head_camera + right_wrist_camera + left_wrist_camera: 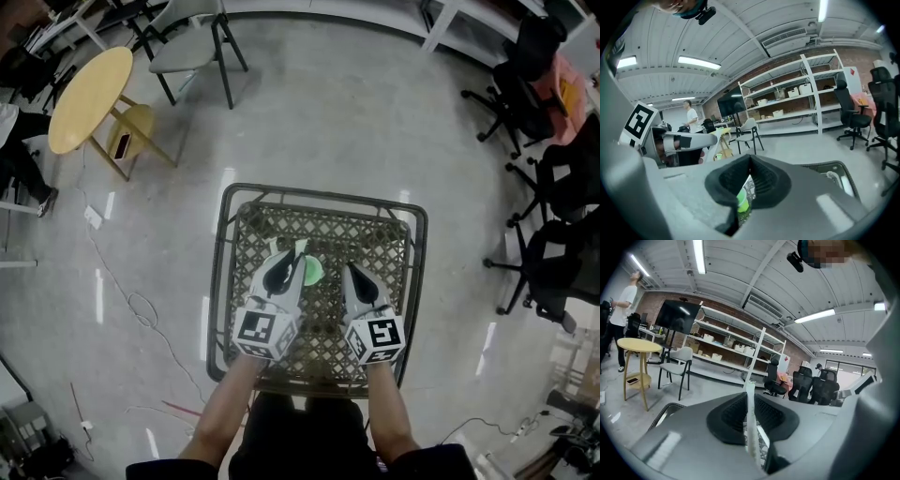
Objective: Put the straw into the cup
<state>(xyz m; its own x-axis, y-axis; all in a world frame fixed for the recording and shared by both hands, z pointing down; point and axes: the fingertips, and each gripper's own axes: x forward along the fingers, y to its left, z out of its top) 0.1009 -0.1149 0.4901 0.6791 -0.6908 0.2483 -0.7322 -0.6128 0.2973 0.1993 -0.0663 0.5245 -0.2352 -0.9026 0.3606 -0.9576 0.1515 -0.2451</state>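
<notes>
A white straw [750, 397] stands upright between the jaws of my left gripper [751, 420], which is shut on it. In the head view the left gripper [283, 255] hovers over the woven table [226, 281], and the straw's tip [300, 249] pokes out just left of a small green cup [313, 271]. My right gripper [352, 270] is shut and holds nothing, just right of the cup. In the right gripper view the green cup [742, 200] shows through the slit below the closed jaws [749, 165], and the left gripper [686, 140] is at the left.
The table is small, with a dark metal frame. Around it on the concrete floor are a round yellow table [89, 98] and a grey chair [187, 47] at the far left, black office chairs [534, 103] at the right, and loose cables [122, 291]. A person [623, 296] stands far off.
</notes>
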